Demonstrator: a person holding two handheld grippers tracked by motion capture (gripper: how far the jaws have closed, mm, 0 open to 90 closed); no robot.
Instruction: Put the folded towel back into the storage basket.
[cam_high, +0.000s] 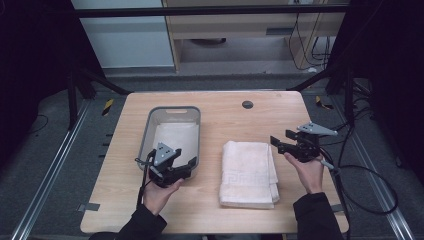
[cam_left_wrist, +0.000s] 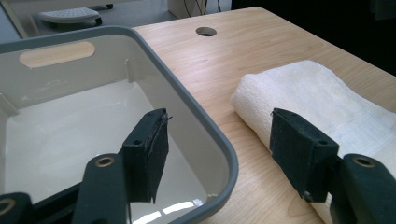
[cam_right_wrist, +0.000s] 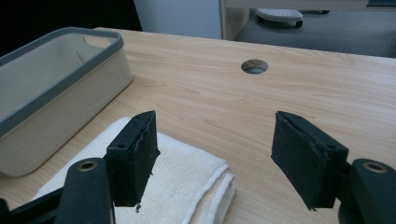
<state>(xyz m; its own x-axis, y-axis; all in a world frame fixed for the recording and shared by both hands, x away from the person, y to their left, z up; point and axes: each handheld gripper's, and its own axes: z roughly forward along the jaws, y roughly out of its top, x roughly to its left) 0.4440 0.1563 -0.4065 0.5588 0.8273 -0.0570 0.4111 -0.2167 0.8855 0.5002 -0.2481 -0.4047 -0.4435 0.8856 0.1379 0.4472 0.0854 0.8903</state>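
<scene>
1 folded white towel (cam_high: 248, 173) lay on the table (cam_high: 225, 117), just right of 1 grey-rimmed bin (cam_high: 172, 134). 2 grippers hovered: the left gripper (cam_high: 186, 165) over the bin's near right corner, the right gripper (cam_high: 281, 139) beside the towel's far right corner, both spread, pinching nothing. the towel's near end was cut off in both gripper views.

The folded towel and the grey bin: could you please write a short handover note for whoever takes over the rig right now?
Left gripper: open, holding nothing, over the near right corner of the bin.
Right gripper: open, holding nothing, just right of the towel's far edge.
Towel: folded, flat on the table, right of the bin, untouched.
Bin: nothing in it.
Done: nothing visible yet.
Left: probably grip the towel and put it into the bin.
</scene>
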